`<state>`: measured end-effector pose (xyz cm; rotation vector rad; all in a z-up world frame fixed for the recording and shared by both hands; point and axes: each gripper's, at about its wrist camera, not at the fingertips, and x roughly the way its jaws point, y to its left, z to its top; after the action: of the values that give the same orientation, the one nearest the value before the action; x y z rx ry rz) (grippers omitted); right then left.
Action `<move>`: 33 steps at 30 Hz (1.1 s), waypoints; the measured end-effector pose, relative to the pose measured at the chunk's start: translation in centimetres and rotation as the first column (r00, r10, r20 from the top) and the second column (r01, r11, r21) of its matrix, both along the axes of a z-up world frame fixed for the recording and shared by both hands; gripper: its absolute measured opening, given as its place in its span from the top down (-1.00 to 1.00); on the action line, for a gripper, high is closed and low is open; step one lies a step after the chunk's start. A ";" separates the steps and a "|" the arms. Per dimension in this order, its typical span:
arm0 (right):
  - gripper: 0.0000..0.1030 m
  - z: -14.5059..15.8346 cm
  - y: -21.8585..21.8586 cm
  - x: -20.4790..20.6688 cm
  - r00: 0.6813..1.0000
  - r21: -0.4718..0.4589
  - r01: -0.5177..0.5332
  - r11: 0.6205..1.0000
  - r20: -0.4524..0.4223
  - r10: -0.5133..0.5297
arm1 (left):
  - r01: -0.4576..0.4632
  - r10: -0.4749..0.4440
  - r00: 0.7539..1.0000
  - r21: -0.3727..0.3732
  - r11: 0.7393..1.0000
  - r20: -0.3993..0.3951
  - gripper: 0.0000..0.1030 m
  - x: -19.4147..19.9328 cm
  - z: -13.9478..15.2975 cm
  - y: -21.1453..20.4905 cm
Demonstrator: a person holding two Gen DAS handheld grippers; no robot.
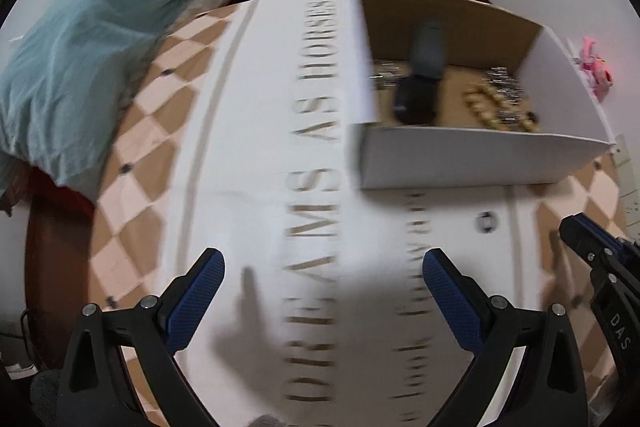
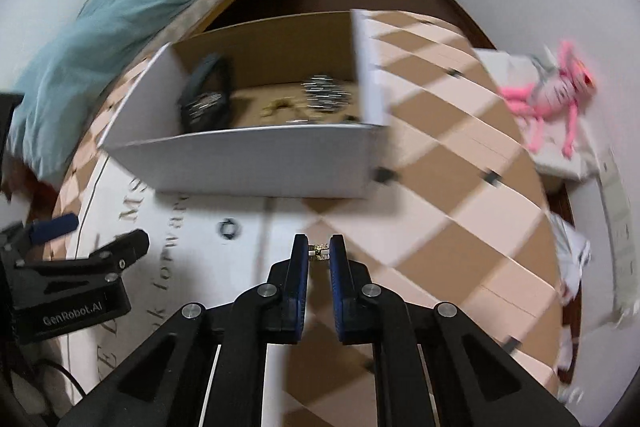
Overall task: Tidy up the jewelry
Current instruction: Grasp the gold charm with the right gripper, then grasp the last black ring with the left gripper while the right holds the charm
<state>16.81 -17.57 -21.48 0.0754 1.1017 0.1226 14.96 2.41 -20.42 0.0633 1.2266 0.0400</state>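
My right gripper (image 2: 319,251) is shut on a small gold ring (image 2: 319,252), held above the table in front of the white cardboard box (image 2: 256,163). The box holds a dark pouch (image 2: 206,95), silver chains (image 2: 325,94) and gold pieces (image 2: 276,105). The box also shows in the left wrist view (image 1: 472,159), with gold and silver jewelry (image 1: 500,99) inside. A dark ring (image 2: 229,228) lies on the cloth in front of the box; it also shows in the left wrist view (image 1: 485,221). My left gripper (image 1: 323,269) is open and empty over the cloth's lettering.
The table wears a white and tan checkered cloth (image 2: 460,195) with lettering. A teal blanket (image 1: 72,51) lies on the bed at the left. A pink plush toy (image 2: 556,95) sits on a white stand at the right. My right gripper shows at the left wrist view's right edge (image 1: 592,251).
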 end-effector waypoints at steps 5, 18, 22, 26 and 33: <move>0.79 -0.4 -2.9 -0.2 0.997 -0.019 0.071 0.997 -0.017 -0.072 | 0.033 -0.033 0.999 -0.031 0.999 0.016 -0.97 0.6 -0.1 -3.6; 0.79 -0.1 -6.2 0.7 0.988 -0.023 0.156 0.987 -0.015 -0.156 | 0.117 -0.116 0.992 -0.012 0.993 0.046 -0.01 1.4 -0.6 -7.7; 0.78 0.0 -6.5 0.8 0.986 -0.020 0.168 0.986 -0.015 -0.168 | 0.126 -0.124 0.991 -0.033 0.991 0.054 0.48 1.4 -0.6 -7.8; 0.78 0.2 -6.6 0.9 0.984 -0.015 0.177 0.984 -0.015 -0.177 | 0.144 -0.141 0.988 -0.046 0.989 0.058 0.82 1.3 -0.6 -8.2; 0.78 1.9 -6.7 0.8 0.984 0.021 0.177 0.984 0.010 -0.177 | 0.151 -0.144 0.987 -0.098 0.984 0.075 0.82 0.5 1.0 -8.1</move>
<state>17.58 -24.27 -19.58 0.1897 1.0768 -0.0255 15.43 -5.65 -19.37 0.0620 1.1518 -0.1490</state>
